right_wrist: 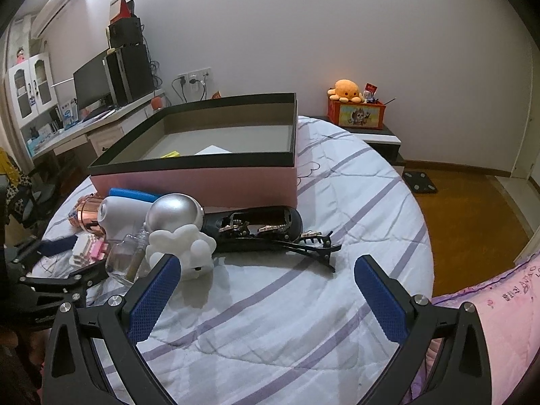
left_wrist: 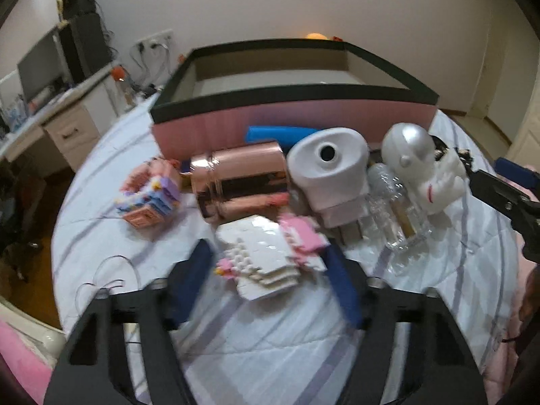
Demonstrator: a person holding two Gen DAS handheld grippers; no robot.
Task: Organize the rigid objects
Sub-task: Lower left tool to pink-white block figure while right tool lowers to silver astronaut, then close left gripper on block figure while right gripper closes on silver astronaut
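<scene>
A pink box with a black rim (left_wrist: 175, 101) (right_wrist: 189, 165) stands open at the back of the bed. In front of it lie a rose-gold cylinder (left_wrist: 239, 182), a white device (left_wrist: 329, 172), an astronaut figure (left_wrist: 410, 155) (right_wrist: 179, 233), a clear bottle (left_wrist: 401, 216) (right_wrist: 126, 260), and two block models (left_wrist: 152, 195). My left gripper (left_wrist: 266, 263) is open, its blue fingers on either side of the white-and-pink block model (left_wrist: 270, 253). My right gripper (right_wrist: 266, 266) is open and empty, just right of the astronaut. Black hair clips (right_wrist: 303, 246) lie beyond it.
A blue bar (left_wrist: 280, 135) lies against the box. A black case (right_wrist: 256, 222) lies behind the clips. A desk with a monitor (right_wrist: 91, 87) stands at the left, a nightstand with an orange box (right_wrist: 357, 114) at the back right. The bed edge drops to wooden floor (right_wrist: 472, 209).
</scene>
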